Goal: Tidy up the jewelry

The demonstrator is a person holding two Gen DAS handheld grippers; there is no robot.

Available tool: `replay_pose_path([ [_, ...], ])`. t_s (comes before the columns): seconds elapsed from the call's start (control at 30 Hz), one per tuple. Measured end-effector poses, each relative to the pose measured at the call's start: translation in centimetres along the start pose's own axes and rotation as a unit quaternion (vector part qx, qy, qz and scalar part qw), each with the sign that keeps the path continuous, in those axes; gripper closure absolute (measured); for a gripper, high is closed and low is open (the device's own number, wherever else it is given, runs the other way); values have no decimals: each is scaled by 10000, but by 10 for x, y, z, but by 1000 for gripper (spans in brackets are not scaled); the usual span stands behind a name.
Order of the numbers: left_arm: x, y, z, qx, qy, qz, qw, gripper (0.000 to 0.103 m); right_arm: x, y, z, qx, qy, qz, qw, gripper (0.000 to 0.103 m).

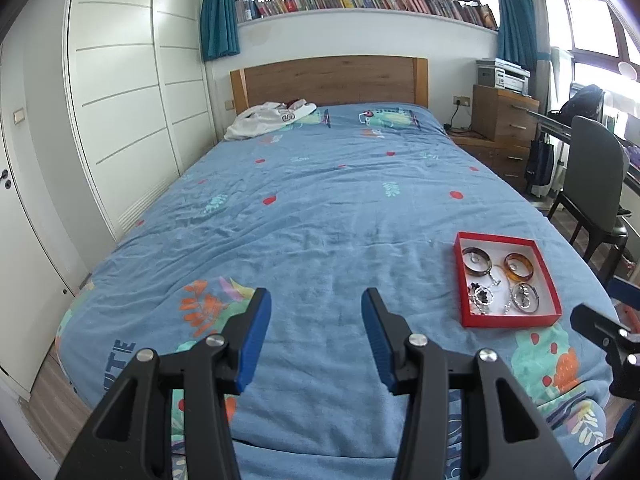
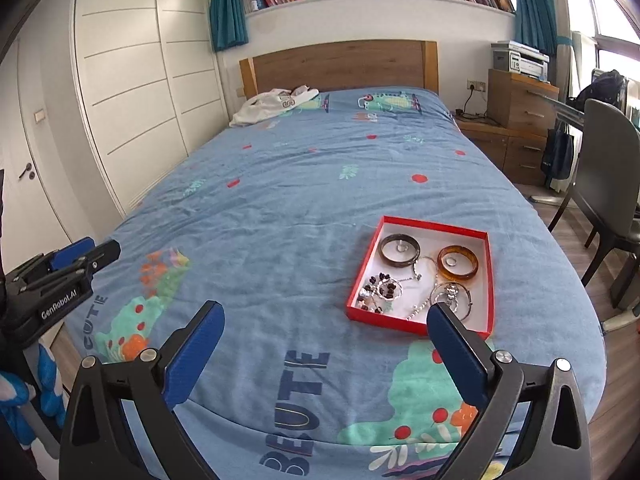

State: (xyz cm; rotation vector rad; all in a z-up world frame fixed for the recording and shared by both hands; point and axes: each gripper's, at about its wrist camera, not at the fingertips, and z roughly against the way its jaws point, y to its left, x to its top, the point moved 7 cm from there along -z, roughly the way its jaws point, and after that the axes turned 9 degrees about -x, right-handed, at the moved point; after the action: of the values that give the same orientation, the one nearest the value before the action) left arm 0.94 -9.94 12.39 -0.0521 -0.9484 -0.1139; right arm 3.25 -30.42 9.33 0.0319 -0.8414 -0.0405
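Note:
A red tray (image 1: pixel 464 280) (image 2: pixel 490 272) with a white floor lies on the blue bedspread near the bed's right foot. In it are a dark bangle (image 1: pixel 477 261) (image 2: pixel 399 249), an amber bangle (image 1: pixel 519 266) (image 2: pixel 458 262), a silver bangle (image 1: pixel 527 297) (image 2: pixel 452 294), a beaded bracelet (image 2: pixel 380 286) and silver chains. My left gripper (image 1: pixel 316 300) hovers open over bare bedspread, left of the tray, with nothing between its blue pads. My right gripper (image 2: pixel 325 311) stands wide open just in front of the tray, empty; its right fingertip (image 2: pixel 440 314) overlaps the tray's near edge in view.
The bed (image 1: pixel 320 200) has a wooden headboard (image 1: pixel 328 80) and white clothing (image 1: pixel 268 118) at the pillow end. White wardrobes (image 1: pixel 120 100) line the left side. A grey chair (image 2: pixel 608 184), a desk and wooden drawers (image 2: pixel 520 108) stand on the right.

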Motion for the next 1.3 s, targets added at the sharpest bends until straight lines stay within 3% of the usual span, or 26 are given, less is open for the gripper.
replay_pose_path([
  [0.23,2,0,7,-16,-14,48,10000,57,1,5,8,18,-124,34,9999,2],
  [0.37,2,0,10,-2,-42,67,10000,50,0,4,10,-15,-153,44,9999,2],
  [1.3,-13,-5,1,-53,121,-77,9999,49,-18,-3,-1,-51,20,-7,10000,1],
])
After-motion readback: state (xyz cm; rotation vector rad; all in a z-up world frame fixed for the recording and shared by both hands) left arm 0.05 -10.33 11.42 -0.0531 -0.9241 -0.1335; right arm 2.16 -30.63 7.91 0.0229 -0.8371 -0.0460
